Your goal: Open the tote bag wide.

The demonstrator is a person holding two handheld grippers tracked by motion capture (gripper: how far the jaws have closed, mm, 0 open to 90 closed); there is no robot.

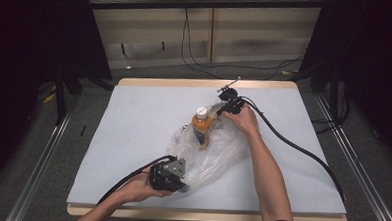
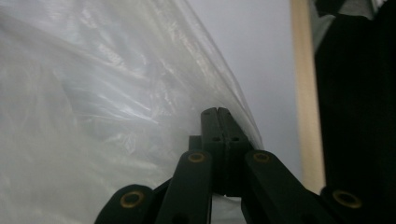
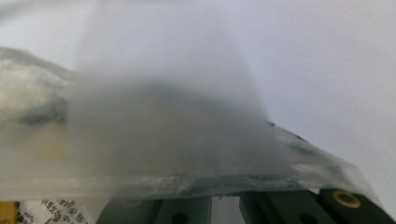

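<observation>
Your left gripper (image 2: 217,116) has its jaws pressed together on the clear plastic bag's (image 2: 102,102) edge, plain in its own view. Your right gripper (image 1: 230,106) sits at the bag's far rim; film blurs its view, so its jaws cannot be judged. The orange bottle (image 1: 202,125) stands inside the bag on the grey-covered table (image 1: 133,118). Dark curtains (image 1: 32,43) flank the room.

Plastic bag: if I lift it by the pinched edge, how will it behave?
The plastic bag looks thin and crumpled, so it will likely sag. The bottle standing in it may tip or slide. The film pinched in the left hand-held gripper looks glossy and might slip.
</observation>
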